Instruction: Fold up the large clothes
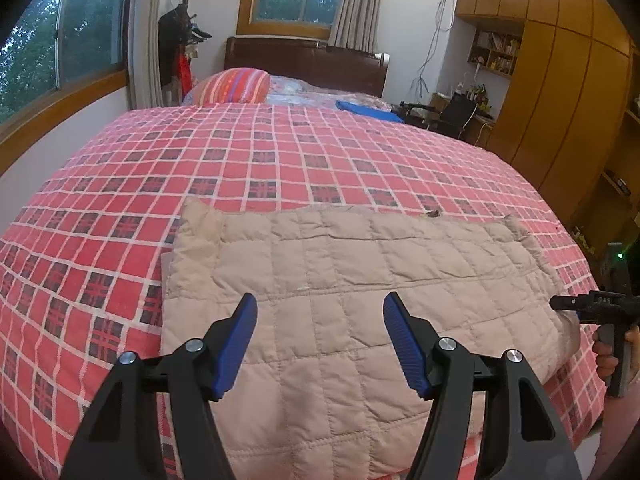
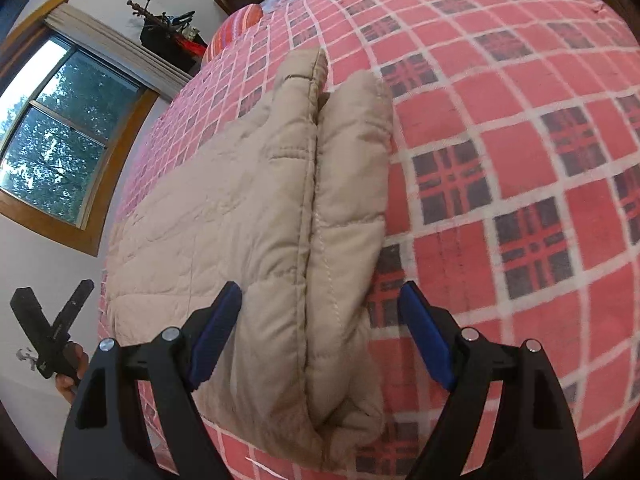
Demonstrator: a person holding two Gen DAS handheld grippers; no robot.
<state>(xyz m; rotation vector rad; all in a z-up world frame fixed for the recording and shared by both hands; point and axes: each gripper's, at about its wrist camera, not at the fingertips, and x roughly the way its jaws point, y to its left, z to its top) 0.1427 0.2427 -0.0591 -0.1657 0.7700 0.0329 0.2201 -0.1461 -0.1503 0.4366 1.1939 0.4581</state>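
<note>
I see a beige quilted garment (image 1: pixel 352 280) lying folded on the bed (image 1: pixel 240 160), which is covered with a red plaid blanket. In the left wrist view the garment fills the lower centre of the frame, a broad rectangle reaching from left of centre across to the right edge.

My left hand-held gripper (image 1: pixel 320 344) hovers above its near portion with the blue-padded fingers (image 1: pixel 236 344) spread wide, holding nothing. In the right wrist view the garment runs from the bottom centre up toward the upper middle, and its folded layers show as two padded edges with a seam between them.

My right hand-held gripper (image 2: pixel 320 332) is also spread apart, its fingers straddling that thick folded end without clamping it. At the lower left of that view I see the other tool's black body held by a hand (image 2: pixel 70 376).

A striped pillow (image 1: pixel 234 86) sits at the upper centre of the left view, before the dark headboard (image 1: pixel 308 62). Wooden wardrobes (image 1: pixel 560 80) fill the upper right.
</note>
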